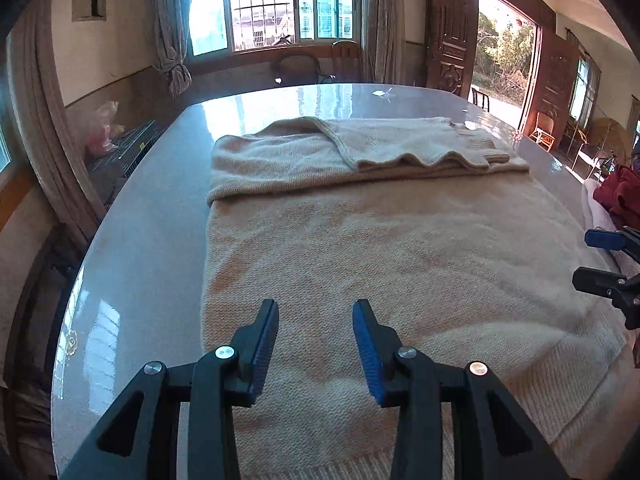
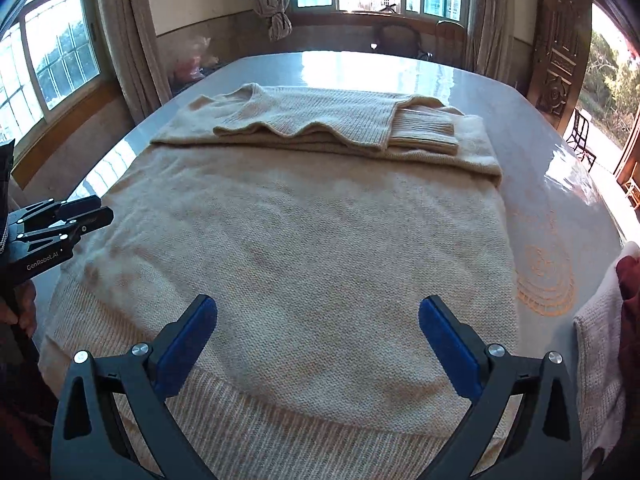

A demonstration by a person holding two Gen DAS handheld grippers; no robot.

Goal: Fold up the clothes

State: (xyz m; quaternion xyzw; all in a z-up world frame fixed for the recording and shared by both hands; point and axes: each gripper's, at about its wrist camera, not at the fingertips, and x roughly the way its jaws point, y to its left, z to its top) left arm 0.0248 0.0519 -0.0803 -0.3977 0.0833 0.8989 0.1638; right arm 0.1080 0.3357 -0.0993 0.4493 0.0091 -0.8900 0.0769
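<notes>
Meanwhile beige sweater flat on table; both claws empty.

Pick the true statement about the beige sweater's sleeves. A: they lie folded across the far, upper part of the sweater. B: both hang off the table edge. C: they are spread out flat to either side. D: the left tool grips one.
A: the sleeves lie folded across the far end of the sweater, ribbed cuff on top.
</notes>
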